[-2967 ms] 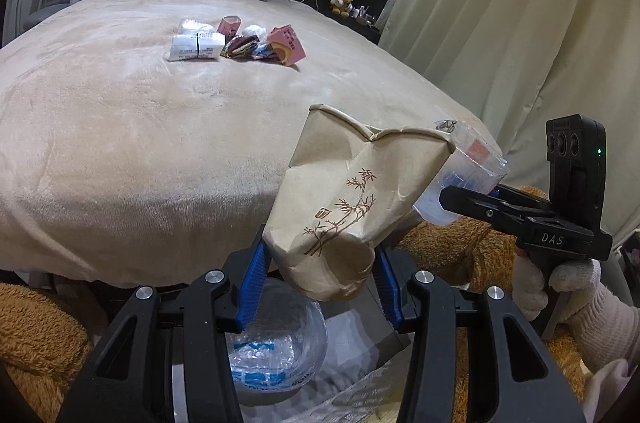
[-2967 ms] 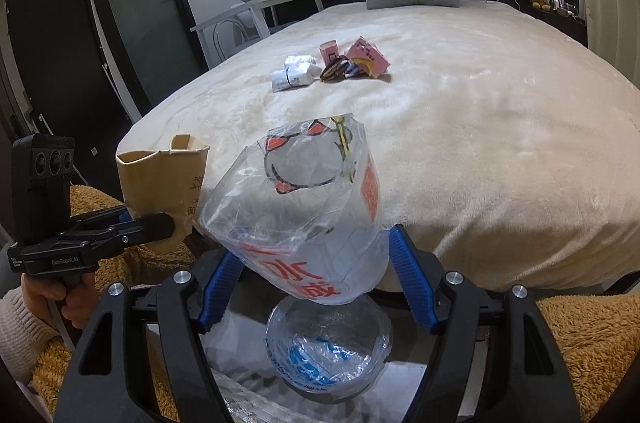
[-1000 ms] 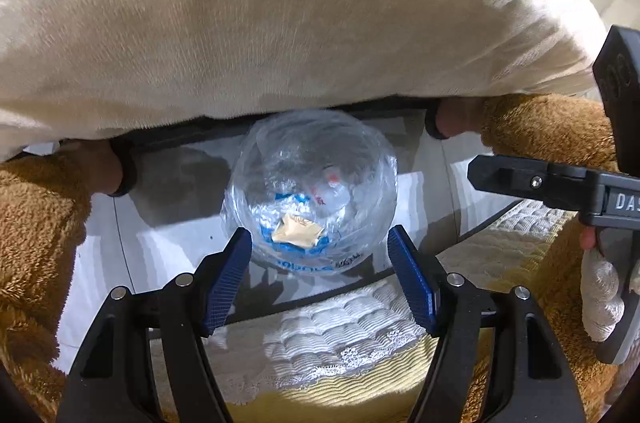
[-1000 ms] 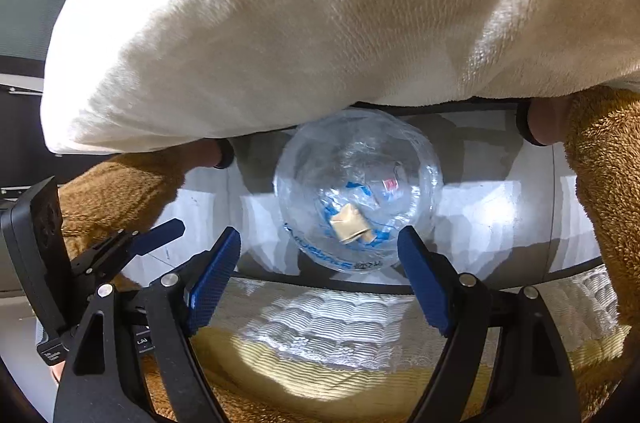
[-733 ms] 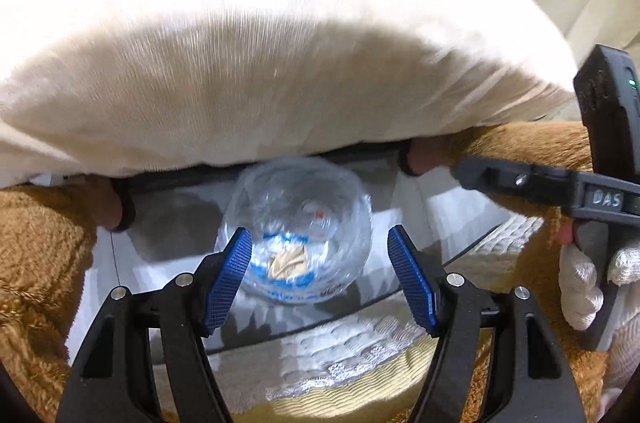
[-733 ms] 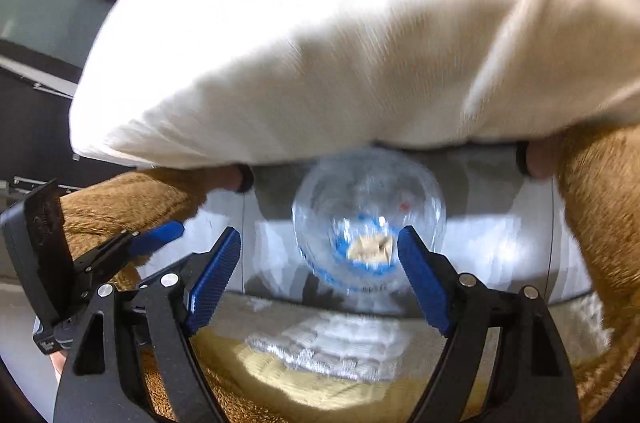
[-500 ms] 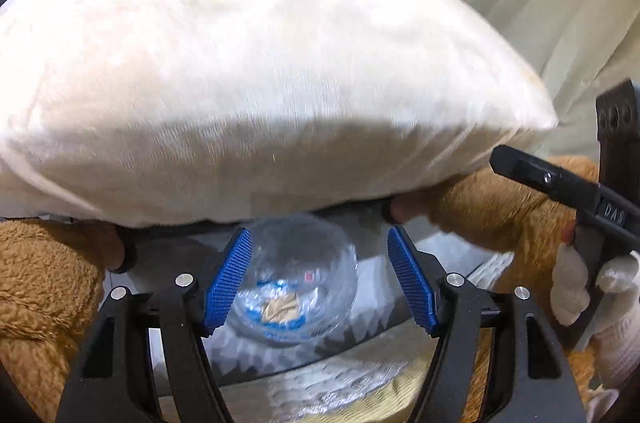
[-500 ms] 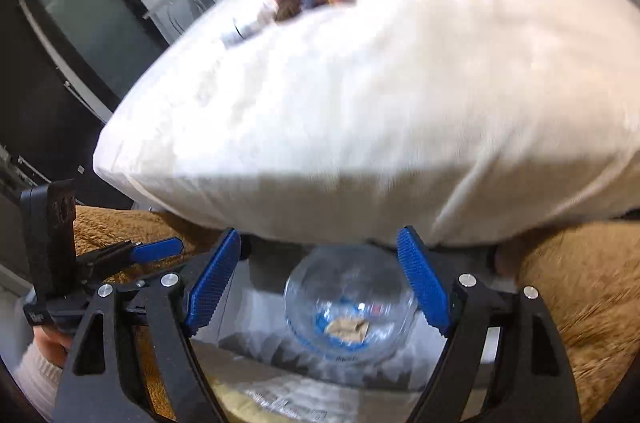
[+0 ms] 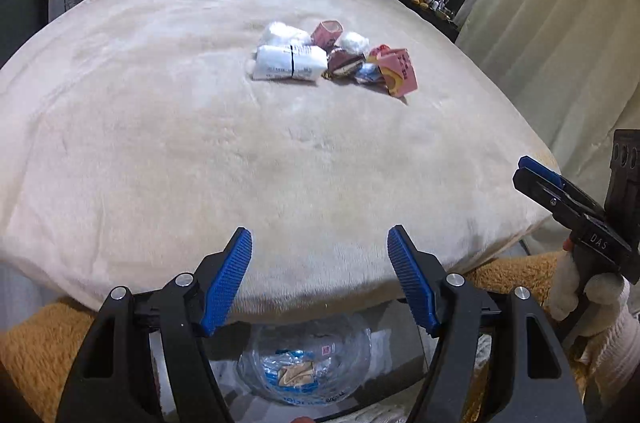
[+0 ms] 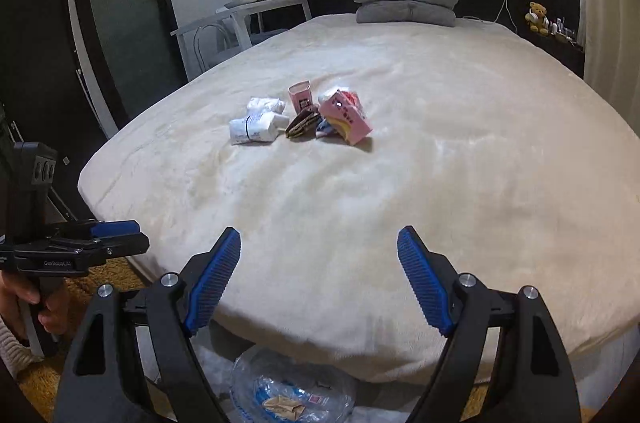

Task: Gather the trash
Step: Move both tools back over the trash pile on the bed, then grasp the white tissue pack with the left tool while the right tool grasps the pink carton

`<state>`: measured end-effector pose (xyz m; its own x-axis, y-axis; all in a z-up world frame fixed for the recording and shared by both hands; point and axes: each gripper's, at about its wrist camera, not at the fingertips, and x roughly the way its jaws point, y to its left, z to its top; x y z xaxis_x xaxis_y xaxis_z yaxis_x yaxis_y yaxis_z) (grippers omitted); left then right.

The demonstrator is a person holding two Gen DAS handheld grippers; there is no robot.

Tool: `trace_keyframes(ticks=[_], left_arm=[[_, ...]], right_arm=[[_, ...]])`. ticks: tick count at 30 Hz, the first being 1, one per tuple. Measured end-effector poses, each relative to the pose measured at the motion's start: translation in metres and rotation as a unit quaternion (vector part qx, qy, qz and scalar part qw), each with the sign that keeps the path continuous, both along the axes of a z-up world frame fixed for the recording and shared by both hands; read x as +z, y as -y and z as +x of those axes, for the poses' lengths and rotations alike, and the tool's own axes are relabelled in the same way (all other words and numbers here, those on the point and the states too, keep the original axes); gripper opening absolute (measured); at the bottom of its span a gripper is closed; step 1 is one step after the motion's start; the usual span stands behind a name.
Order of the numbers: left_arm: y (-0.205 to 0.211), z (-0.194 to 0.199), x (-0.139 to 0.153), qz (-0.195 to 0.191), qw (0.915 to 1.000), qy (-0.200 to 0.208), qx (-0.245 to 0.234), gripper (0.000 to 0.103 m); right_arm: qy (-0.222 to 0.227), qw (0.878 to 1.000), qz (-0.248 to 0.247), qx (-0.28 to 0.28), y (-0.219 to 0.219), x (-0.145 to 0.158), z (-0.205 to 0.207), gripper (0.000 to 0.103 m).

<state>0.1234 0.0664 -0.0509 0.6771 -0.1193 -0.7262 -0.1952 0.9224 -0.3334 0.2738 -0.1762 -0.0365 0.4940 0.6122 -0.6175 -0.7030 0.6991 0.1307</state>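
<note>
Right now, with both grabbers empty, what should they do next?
Probably reach forward to the pile of wrappers on the bed. Both hand-held grippers, left and right, are open and empty, and the bin bag already holds trash.

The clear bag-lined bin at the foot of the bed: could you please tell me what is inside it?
Inside the bin lies a crumpled brown paper bag on clear plastic with blue print. The bed's edge covers the bin's far side, so anything there is hidden.

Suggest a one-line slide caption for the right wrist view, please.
Open right tool faces wrappers and cartons on the bed.
</note>
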Motion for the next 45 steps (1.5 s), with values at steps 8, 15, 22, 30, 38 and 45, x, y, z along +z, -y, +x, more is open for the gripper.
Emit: trace_keyframes(ticks=[8, 15, 22, 30, 38, 45], left_arm=[[-0.027, 0.056, 0.013, 0.013, 0.9999, 0.005, 0.002, 0.079], [-0.05, 0.104, 0.008, 0.015, 0.9997, 0.004, 0.02, 0.093], [-0.054, 0.154, 0.0, 0.053, 0.9983, -0.011, 0.02, 0.096], [-0.054, 0.192, -0.015, 0.096, 0.9942, -0.047, 0.009, 0.096], [-0.051, 0.205, -0.022, 0.081, 0.9947, -0.063, -0.003, 0.095], [-0.046, 0.201, -0.021, 0.077, 0.9946, -0.065, -0.024, 0.066]], right_arm=[[0.033, 0.999, -0.017, 0.001, -0.039, 0.004, 0.059, 0.08], [0.027, 0.998, -0.047, 0.042, -0.069, -0.011, 0.091, 0.08], [0.018, 0.996, -0.067, 0.064, -0.097, -0.029, 0.12, 0.08], [0.009, 0.993, -0.075, 0.09, -0.111, -0.039, 0.142, 0.078], [0.015, 0.99, -0.098, 0.102, -0.122, -0.048, 0.15, 0.045], [0.011, 0.99, -0.095, 0.109, -0.118, -0.044, 0.147, 0.035]])
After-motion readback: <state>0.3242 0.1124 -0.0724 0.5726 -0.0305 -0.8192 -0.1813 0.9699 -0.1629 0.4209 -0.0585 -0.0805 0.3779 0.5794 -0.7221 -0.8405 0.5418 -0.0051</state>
